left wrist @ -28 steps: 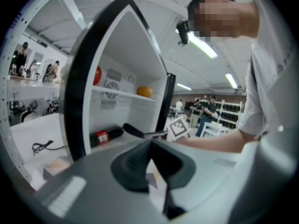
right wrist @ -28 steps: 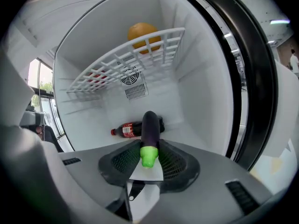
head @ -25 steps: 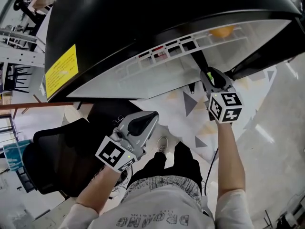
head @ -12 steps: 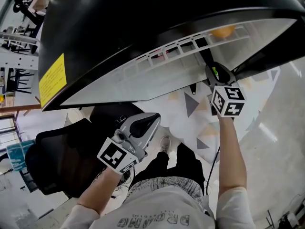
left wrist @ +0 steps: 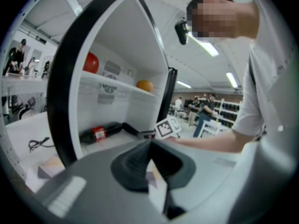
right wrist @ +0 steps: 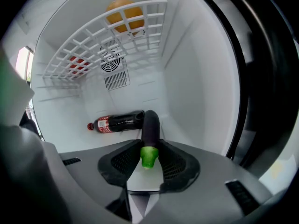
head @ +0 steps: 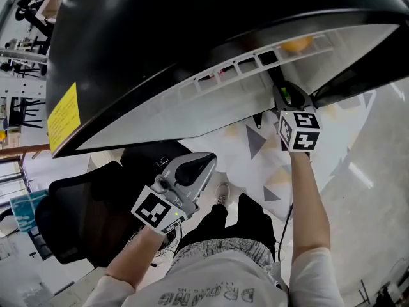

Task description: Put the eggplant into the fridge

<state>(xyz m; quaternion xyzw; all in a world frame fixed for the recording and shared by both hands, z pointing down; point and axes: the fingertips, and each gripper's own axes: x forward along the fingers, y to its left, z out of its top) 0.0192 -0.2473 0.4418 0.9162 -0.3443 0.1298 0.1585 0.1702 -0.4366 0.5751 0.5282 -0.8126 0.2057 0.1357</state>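
The eggplant point(right wrist: 150, 127), dark purple with a green stem end, sticks out forward from between the jaws of my right gripper point(right wrist: 148, 147), which is shut on it near the stem. It hangs inside the open white fridge point(right wrist: 196, 69), in the lower compartment, its tip close to a lying bottle. From the head view my right gripper point(head: 289, 101) reaches under the fridge's shelf with the eggplant point(head: 275, 78) ahead of it. My left gripper point(head: 203, 162) stays outside the fridge, lower left, shut and holding nothing.
A cola bottle point(right wrist: 117, 122) lies on the fridge floor by the back wall. The wire shelf point(right wrist: 107, 36) above carries an orange point(right wrist: 124, 10) and a red thing point(right wrist: 77, 64). A black office chair point(head: 83, 216) stands at the left.
My right gripper has moved a little further in and down with the eggplant still in it. The left gripper has kept its place.
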